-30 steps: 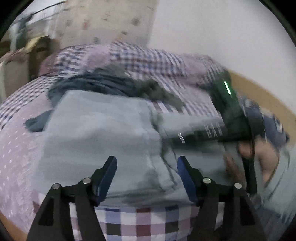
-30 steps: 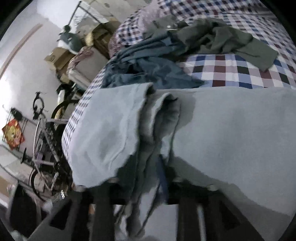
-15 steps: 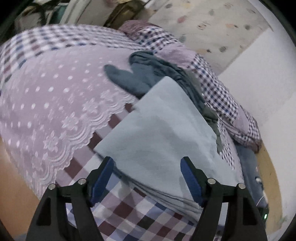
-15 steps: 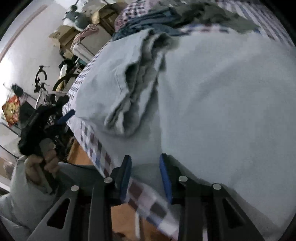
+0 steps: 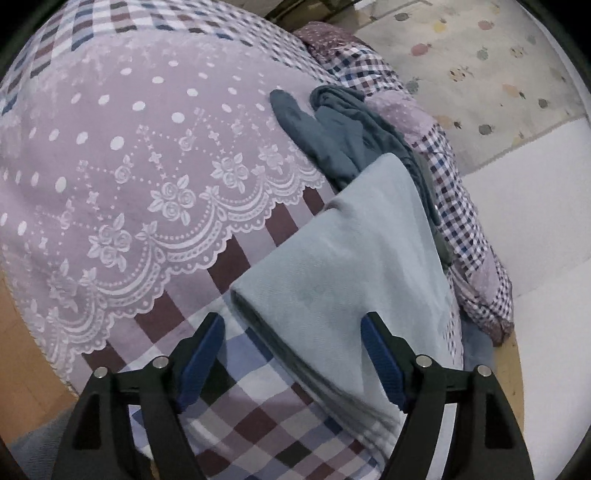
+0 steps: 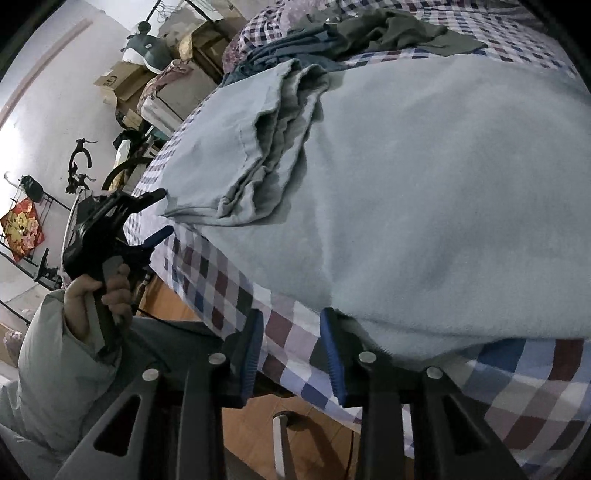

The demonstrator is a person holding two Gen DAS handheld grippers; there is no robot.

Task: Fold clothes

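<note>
Two grippers, and neither has cloth in it. Your left gripper (image 5: 291,354) has its jaws wide apart and still widening; the folded near corner of the pale blue garment (image 5: 354,258) lies between the blue pads, but they do not press on it. A second ago that same view looked straight across the garment with your other hand at 3 o'clock; now it has swung round to the corner, with the lilac lace-edged cover (image 5: 129,166) filling 10 o'clock and the dark blue clothes (image 5: 332,136) heaped at 1 o'clock. Your right gripper (image 6: 291,354) has jaws partly apart, opening a little, over the checked bedsheet (image 6: 221,280) at the bed's edge, the garment's hem just beside the pad toward 1 o'clock. A second ago bunched cloth hung right in front of it; that bundle now lies released on the bed.

So the pale blue garment rests flat on the bed, spread wide across the right view, with one gathered flap (image 6: 266,147) laid over it at 11 o'clock. I judge a fold has just been laid down and let go, and both hands are placed for a fresh hold. The olive garment (image 6: 399,33) at 12 o'clock and the dark blue pile look unfolded, so much of the task appears to remain.
</note>
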